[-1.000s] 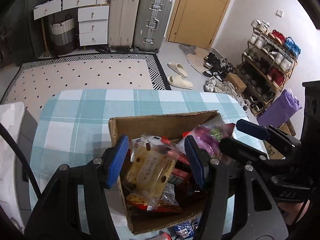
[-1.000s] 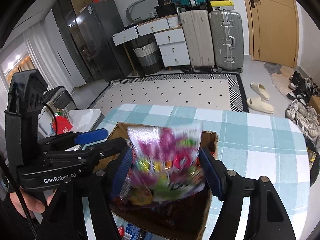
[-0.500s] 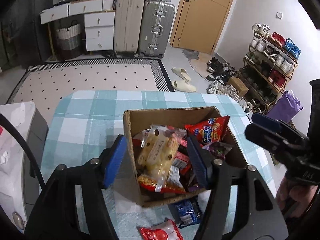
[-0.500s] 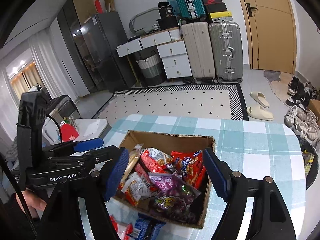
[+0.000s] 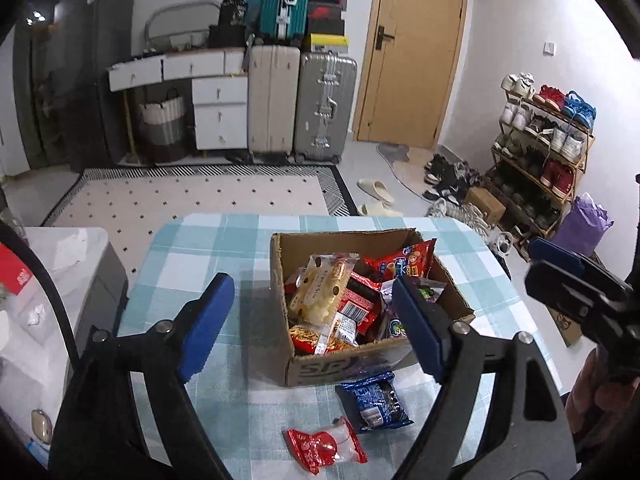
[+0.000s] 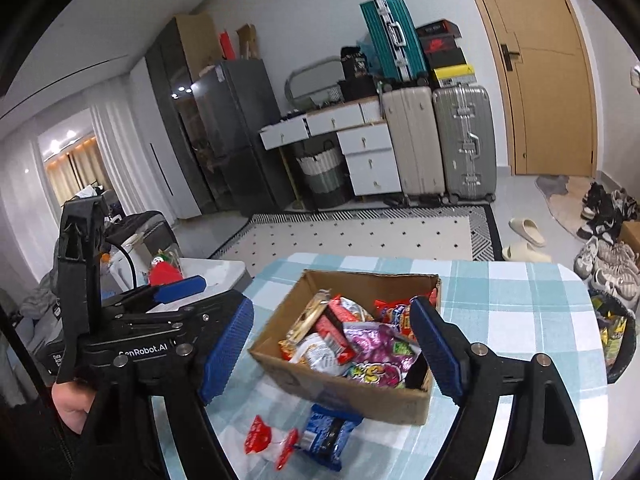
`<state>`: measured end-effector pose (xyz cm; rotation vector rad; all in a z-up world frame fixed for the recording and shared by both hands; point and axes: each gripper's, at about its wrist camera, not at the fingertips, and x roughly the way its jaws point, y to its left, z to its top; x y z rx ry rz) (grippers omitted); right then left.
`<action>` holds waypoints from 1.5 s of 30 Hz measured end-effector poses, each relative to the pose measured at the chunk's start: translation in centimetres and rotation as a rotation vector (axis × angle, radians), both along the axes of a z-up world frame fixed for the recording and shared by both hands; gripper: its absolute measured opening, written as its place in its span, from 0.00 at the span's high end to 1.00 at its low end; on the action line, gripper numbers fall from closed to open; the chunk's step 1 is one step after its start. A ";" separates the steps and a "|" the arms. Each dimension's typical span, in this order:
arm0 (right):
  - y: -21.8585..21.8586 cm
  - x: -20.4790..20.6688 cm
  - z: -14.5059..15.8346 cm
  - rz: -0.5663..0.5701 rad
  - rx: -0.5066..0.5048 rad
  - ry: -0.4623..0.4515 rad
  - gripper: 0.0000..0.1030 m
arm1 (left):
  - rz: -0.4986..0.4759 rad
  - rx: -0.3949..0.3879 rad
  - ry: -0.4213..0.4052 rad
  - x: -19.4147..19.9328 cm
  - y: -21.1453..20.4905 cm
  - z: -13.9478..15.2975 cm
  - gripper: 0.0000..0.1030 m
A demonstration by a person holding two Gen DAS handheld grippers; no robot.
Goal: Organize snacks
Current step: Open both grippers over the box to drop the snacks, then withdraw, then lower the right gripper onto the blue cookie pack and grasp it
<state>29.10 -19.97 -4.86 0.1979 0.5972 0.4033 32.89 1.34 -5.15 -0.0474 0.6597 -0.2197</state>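
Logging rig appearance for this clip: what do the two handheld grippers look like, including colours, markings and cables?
Both are black frames with silver screws and blue textured finger pads. The left gripper shows its pads plainly; in the right wrist view its body carries white "GenRobot.AI" lettering, with a black cable behind it. The right gripper looks identical, pads ribbed blue. A bare hand grips the left handle.

A lived-in home, entry area

Beyond the checkered counter point(image 5: 208, 248), a patterned rug point(image 5: 192, 200) lies at 12 o'clock; suitcases point(image 5: 300, 108) and a white drawer unit point(image 5: 218, 114) line the far wall by a wooden door point(image 5: 416, 52), and a loaded shoe rack point(image 5: 544, 148) stands at 2 o'clock, slippers point(image 5: 374, 196) nearby.
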 end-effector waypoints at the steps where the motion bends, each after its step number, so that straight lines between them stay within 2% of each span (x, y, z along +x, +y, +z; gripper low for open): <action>1: 0.1 -0.7 0.2 0.001 -0.001 -0.014 0.16 | 0.000 -0.001 -0.005 -0.6 0.0 0.2 0.22; 9: 1.1 -4.9 0.6 -0.001 -0.022 -0.086 0.10 | 0.031 -0.011 -0.029 -4.4 1.0 0.2 0.18; 14: 0.7 -6.8 -0.6 -0.024 0.007 -0.089 0.04 | 0.055 0.012 -0.045 -7.0 1.9 -1.5 0.13; 22: -0.2 -7.6 -5.4 -0.053 0.066 0.019 0.02 | 0.097 -0.026 0.040 -8.8 4.4 -7.1 0.12; 27: 0.2 -7.6 -8.6 -0.064 0.046 0.081 0.02 | 0.095 -0.053 0.118 -10.1 5.5 -11.0 0.12; 32: 1.1 -6.6 -12.4 -0.061 0.042 0.170 0.01 | 0.125 -0.034 0.156 -11.5 5.8 -14.0 0.12; 33: 1.3 -6.2 -13.1 -0.061 0.037 0.193 0.01 | 0.131 -0.023 0.157 -11.8 5.9 -14.4 0.12; 34: 1.4 -5.9 -13.6 -0.063 0.030 0.212 0.01 | 0.130 -0.013 0.155 -12.2 5.9 -14.8 0.09; 35: 1.7 -5.4 -14.4 -0.071 0.018 0.238 0.01 | 0.132 0.002 0.151 -12.6 5.9 -15.2 0.01; 36: 1.8 -4.9 -15.1 -0.078 0.012 0.259 0.01 | 0.142 0.019 0.149 -12.8 6.0 -15.3 0.00; 39: 2.4 -3.5 -16.8 -0.075 0.013 0.305 0.01 | 0.162 0.056 0.156 -13.6 6.4 -16.1 0.00; 45: 4.4 -1.7 -18.4 -0.048 -0.007 0.331 0.01 | 0.159 0.023 0.188 -14.0 6.8 -16.7 0.00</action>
